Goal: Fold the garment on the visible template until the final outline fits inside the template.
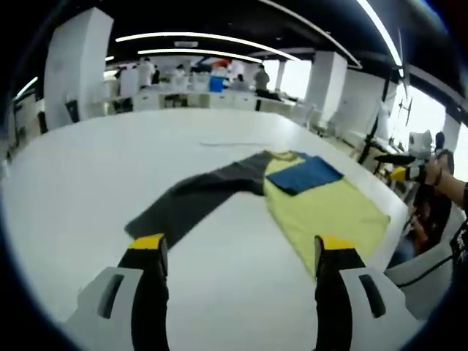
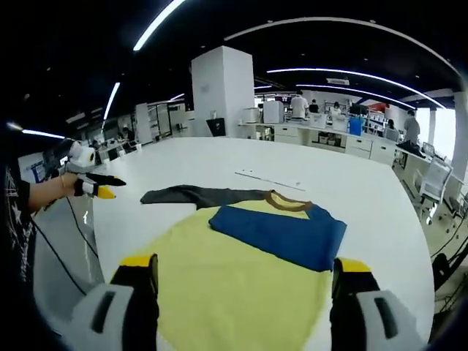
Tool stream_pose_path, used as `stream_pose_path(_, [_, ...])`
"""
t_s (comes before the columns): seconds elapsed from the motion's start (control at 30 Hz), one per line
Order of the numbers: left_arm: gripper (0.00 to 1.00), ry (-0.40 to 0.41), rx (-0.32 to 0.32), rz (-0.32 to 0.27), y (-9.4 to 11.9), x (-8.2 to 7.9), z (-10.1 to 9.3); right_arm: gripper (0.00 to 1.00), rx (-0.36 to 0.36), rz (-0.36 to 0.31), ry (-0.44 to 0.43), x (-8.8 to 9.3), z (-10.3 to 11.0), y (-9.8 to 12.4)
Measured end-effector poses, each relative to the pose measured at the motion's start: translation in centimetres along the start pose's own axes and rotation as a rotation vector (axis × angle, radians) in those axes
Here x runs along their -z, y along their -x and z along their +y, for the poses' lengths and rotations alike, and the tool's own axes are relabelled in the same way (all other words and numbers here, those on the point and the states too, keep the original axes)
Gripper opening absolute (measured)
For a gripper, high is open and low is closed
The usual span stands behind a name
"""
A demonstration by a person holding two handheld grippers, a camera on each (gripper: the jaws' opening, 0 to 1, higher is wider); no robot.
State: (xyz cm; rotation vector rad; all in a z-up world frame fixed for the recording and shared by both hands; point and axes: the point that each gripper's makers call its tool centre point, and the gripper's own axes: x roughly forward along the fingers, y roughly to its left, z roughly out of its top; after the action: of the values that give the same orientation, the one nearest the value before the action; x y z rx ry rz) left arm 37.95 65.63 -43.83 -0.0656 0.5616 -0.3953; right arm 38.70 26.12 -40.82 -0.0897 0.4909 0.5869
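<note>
The template named in the task could not be made out; no outline was visible on the table (image 1: 66, 190). In the right gripper view the lower hem of the shirt (image 2: 241, 285) was cut off behind the gripper bodies.

Room: large open office, white columns, long ceiling light strips, desks and a few people far behind; detail there was too small to read. The table was wide, white and glossy.

The shirt lay flat near the table edge nearest the person, yellow body, brown collar toward the table's middle. Its dark grey sleeve (image 1: 197, 197) stretched out straight across the table. The blue sleeve (image 2: 281, 234) was folded in, lying on top of the yellow body.

Left gripper (image 1: 239, 252): jaws spread wide, yellow-tipped, holding nothing, above the table. Right gripper (image 2: 245, 274): jaws spread wide, empty, over the yellow body; contact with the cloth could not be told.
</note>
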Motion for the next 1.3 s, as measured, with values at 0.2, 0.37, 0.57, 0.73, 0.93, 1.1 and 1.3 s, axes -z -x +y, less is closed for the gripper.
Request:
stream_pose_path(0.2, [0.61, 0.057, -0.085, -0.024, -1.0, 0.2, 3.1, 1.0, 0.011, -0.023, -0.009, -0.6, 0.2, 0.8])
stream_pose_path(0.37, [0.51, 0.082, -0.147, -0.057, -1.8, 0.1, 5.0, 1.0, 0.027, -0.037, -0.014, -1.2, 0.2, 1.4])
stream_pose_path(0.57, [0.45, 0.172, -0.21, -0.072, -3.0, 1.0, 7.5, 1.0, 0.042, -0.049, -0.049, -1.2, 0.3, 1.6])
stream_pose_path(0.73, [0.42, 0.22, -0.26, -0.071, -3.6, 1.7, 8.6, 1.0, 0.051, -0.048, -0.056, -1.0, 0.3, 1.8])
stream_pose_path(0.93, [0.39, 0.239, -0.334, -0.011, -4.9, 3.4, 10.6, 0.99, 0.075, -0.049, -0.051, -1.1, -0.1, 2.1])
stream_pose_path(1.1, [0.35, 0.249, -0.365, 0.012, -5.8, 4.5, 11.9, 0.99, 0.09, -0.038, -0.048, -0.9, -0.2, 2.3])
stream_pose_path(1.3, [0.24, 0.304, -0.386, 0.031, -6.1, 5.6, 12.1, 0.99, 0.094, -0.019, -0.039, -0.4, 0.1, 2.4])
